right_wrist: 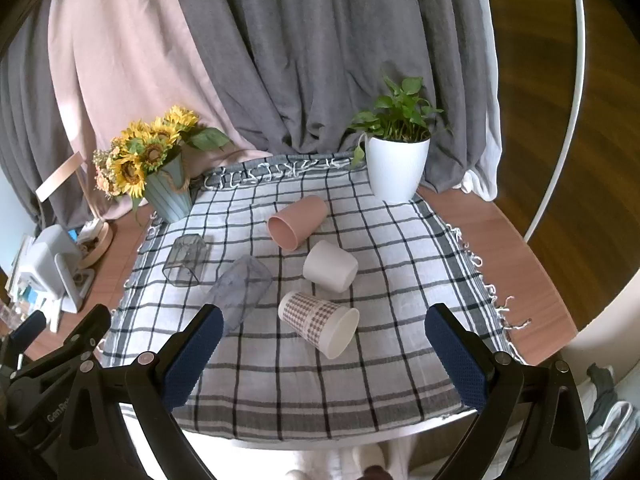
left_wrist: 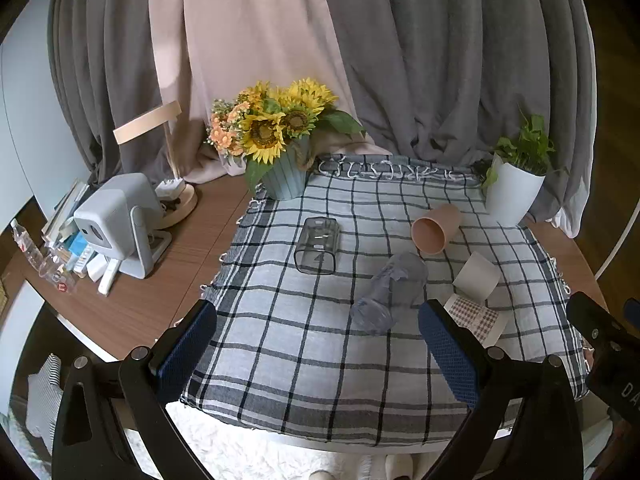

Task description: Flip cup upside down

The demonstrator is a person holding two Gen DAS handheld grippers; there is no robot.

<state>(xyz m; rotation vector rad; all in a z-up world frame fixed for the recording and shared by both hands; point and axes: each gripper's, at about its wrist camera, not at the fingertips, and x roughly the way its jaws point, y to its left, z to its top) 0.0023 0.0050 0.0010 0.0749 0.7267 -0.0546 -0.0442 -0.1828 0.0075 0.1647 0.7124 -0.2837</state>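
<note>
Several cups lie on their sides on a checked cloth [right_wrist: 400,248]. A pink cup [right_wrist: 297,221] lies at the back, also in the left wrist view [left_wrist: 435,229]. A white cup [right_wrist: 330,266] lies in front of it [left_wrist: 478,277]. A checked paper cup [right_wrist: 319,323] lies nearest my right gripper [right_wrist: 322,344], which is open and empty above the cloth's front edge. A clear glass [left_wrist: 390,292] lies just beyond my left gripper [left_wrist: 318,344], open and empty. A smoky square cup [left_wrist: 317,245] lies further left.
A sunflower pot [left_wrist: 285,178] stands at the cloth's back left and a white plant pot [right_wrist: 397,168] at the back right. A projector [left_wrist: 120,220], lamp base and clutter fill the table's left side. Curtains hang behind.
</note>
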